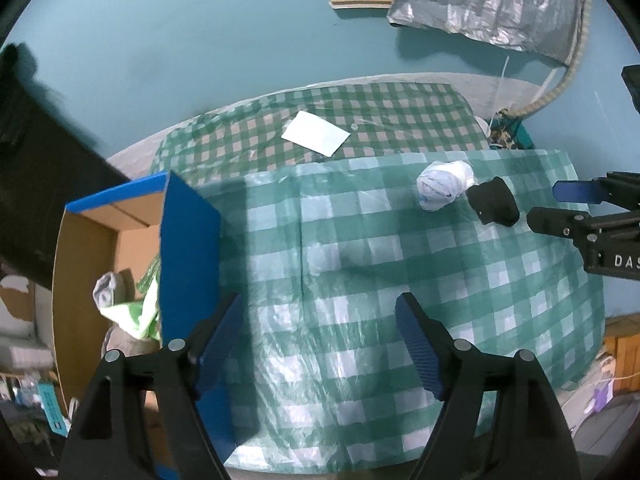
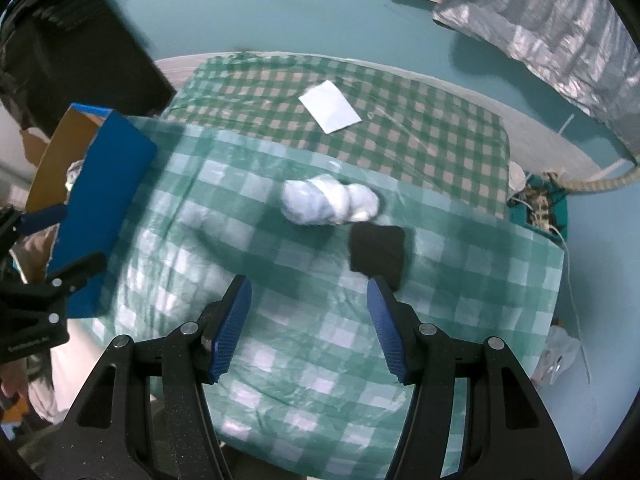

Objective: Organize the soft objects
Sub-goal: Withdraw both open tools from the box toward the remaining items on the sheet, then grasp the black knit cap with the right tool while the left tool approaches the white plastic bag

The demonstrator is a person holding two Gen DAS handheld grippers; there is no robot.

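Left wrist view — "DAS" lettering on right tongs [image 1: 560,204], spread and empty, like left tongs [image 1: 320,344].

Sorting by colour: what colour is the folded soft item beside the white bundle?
Black. The folded soft item shows best in the right wrist view, next to the white bundle.

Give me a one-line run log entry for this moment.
left claw: open, empty | right claw: open, empty | white bundle, black cloth: on table | box: holds items

Left claw [image 1: 320,344] pointing steeply down, jaws wide and empty, right claw [image 2: 310,326] likewise
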